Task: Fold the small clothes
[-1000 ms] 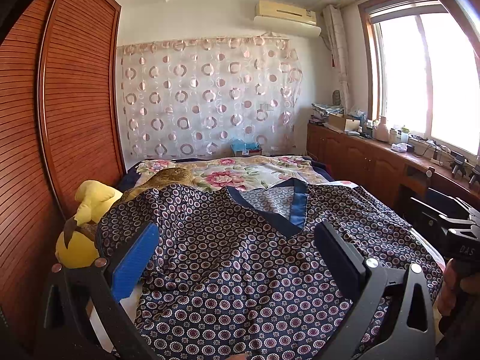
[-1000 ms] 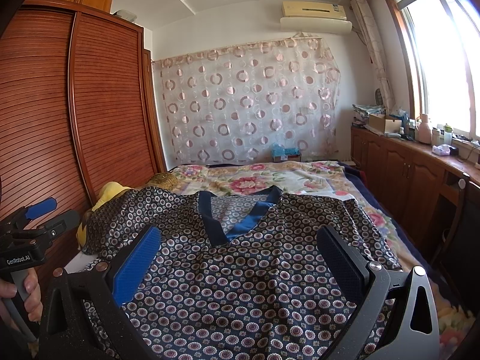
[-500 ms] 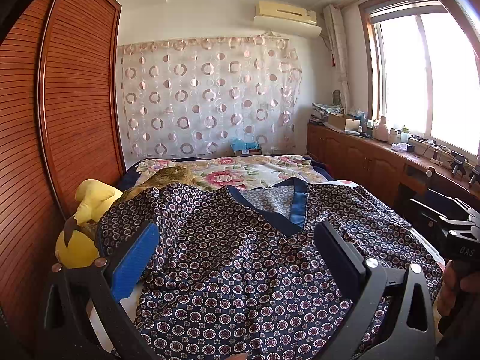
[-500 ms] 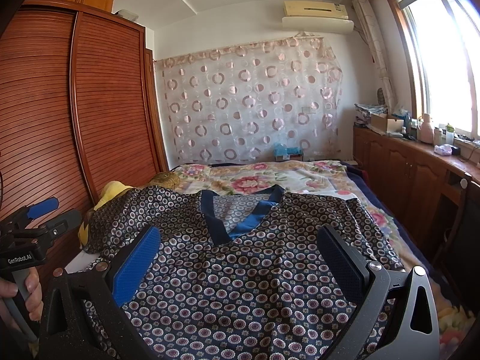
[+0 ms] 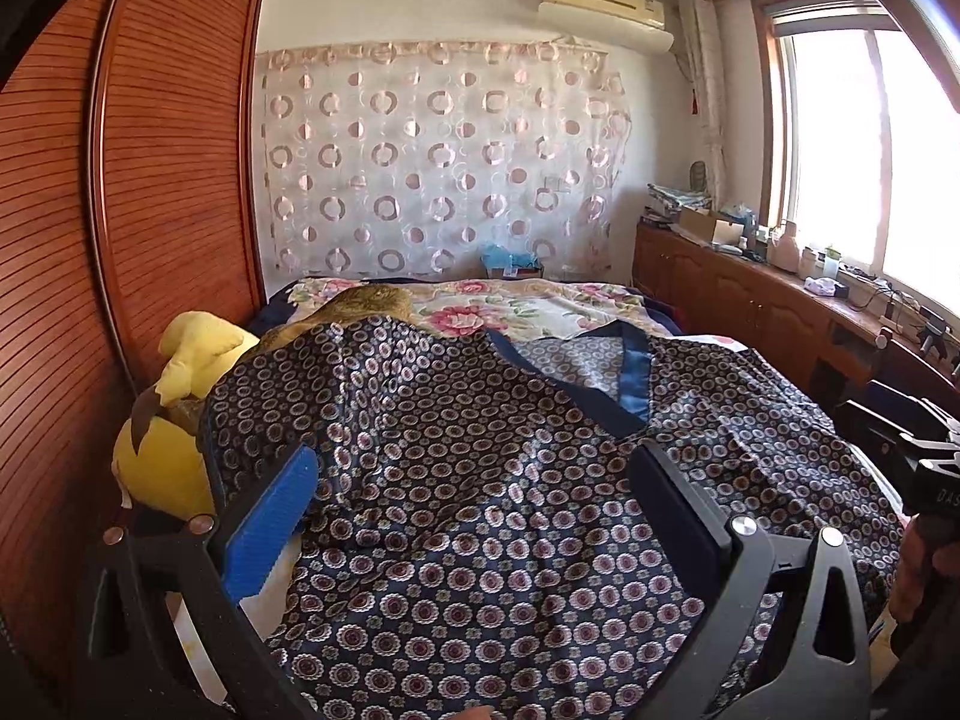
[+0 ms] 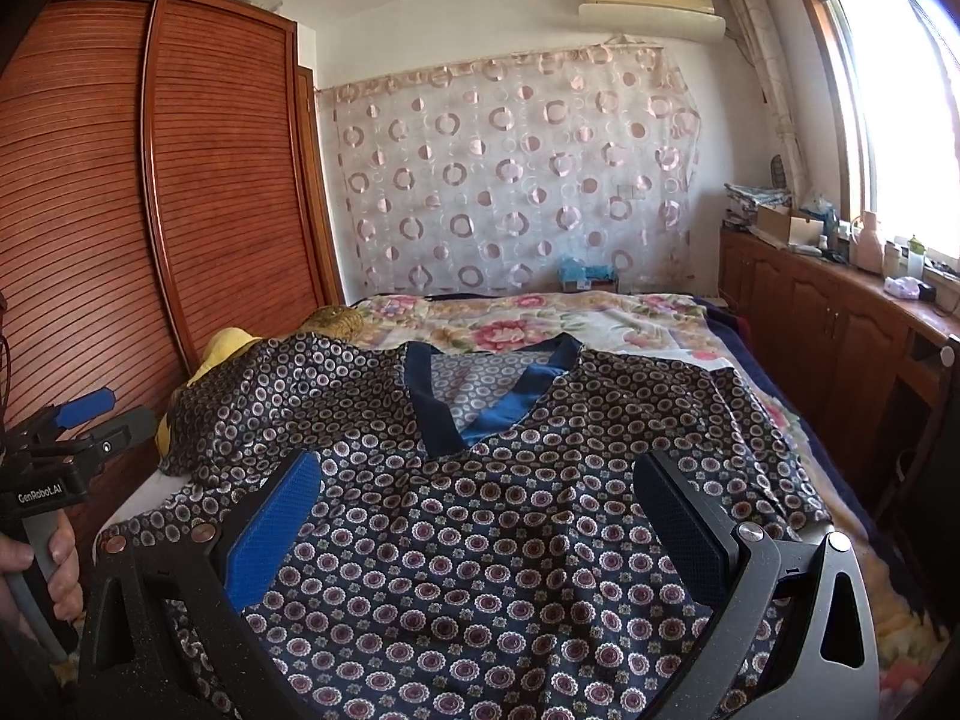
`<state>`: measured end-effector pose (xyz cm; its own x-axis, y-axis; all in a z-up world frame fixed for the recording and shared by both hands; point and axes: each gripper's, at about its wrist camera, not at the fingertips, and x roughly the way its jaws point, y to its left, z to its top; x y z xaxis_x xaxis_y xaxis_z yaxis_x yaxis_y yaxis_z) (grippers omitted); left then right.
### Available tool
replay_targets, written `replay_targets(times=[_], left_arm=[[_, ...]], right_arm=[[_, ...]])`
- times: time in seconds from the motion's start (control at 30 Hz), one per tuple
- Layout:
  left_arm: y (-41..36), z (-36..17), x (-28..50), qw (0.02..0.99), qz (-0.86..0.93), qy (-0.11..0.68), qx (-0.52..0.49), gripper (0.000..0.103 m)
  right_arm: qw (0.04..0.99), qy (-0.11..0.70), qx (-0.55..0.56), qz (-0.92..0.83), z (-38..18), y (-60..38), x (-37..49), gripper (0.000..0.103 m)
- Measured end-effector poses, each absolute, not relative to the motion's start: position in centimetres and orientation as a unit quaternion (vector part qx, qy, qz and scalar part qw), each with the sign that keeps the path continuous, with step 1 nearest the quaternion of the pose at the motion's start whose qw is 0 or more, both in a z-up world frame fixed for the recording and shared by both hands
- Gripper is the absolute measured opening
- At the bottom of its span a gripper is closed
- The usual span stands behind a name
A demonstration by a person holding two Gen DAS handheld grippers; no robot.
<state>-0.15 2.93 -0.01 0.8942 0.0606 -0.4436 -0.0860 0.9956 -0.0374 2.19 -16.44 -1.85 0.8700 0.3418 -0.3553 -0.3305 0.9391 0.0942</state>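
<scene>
A dark navy top (image 5: 480,480) with a circle-flower print and a blue V-neck band lies spread flat on the bed, neck pointing away; it also shows in the right wrist view (image 6: 510,510). My left gripper (image 5: 474,498) is open and empty, held above the top's left half. My right gripper (image 6: 477,504) is open and empty above the top's middle. The left gripper also shows at the left edge of the right wrist view (image 6: 72,426). The top's left sleeve drapes over a yellow plush toy (image 5: 180,420).
The bed has a floral cover (image 5: 510,306) beyond the top. A slatted wooden wardrobe (image 5: 120,240) runs along the left. A low wooden cabinet (image 6: 840,324) with bottles and boxes stands under the window on the right. A patterned curtain (image 6: 510,180) hangs behind.
Both grippers have barely moved; the views shift only slightly. The top lies as before.
</scene>
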Motion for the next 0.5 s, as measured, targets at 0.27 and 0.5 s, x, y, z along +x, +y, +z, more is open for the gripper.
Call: replay_targets(times=[0.27,0.5], left_arm=[[6.4,-2.2,0.5,0.968,0.054,0.242,-0.029,0.103],[10.0,-3.3,1.0,0.964,0.080,0.255,-0.020,0.103]], right_arm=[[0.961,0.194,-0.009,0.198,-1.4,-15.4,2.6,0.103],[0.949,0.215,-0.019,0.232,-2.0,-14.4,3.3,0.103]])
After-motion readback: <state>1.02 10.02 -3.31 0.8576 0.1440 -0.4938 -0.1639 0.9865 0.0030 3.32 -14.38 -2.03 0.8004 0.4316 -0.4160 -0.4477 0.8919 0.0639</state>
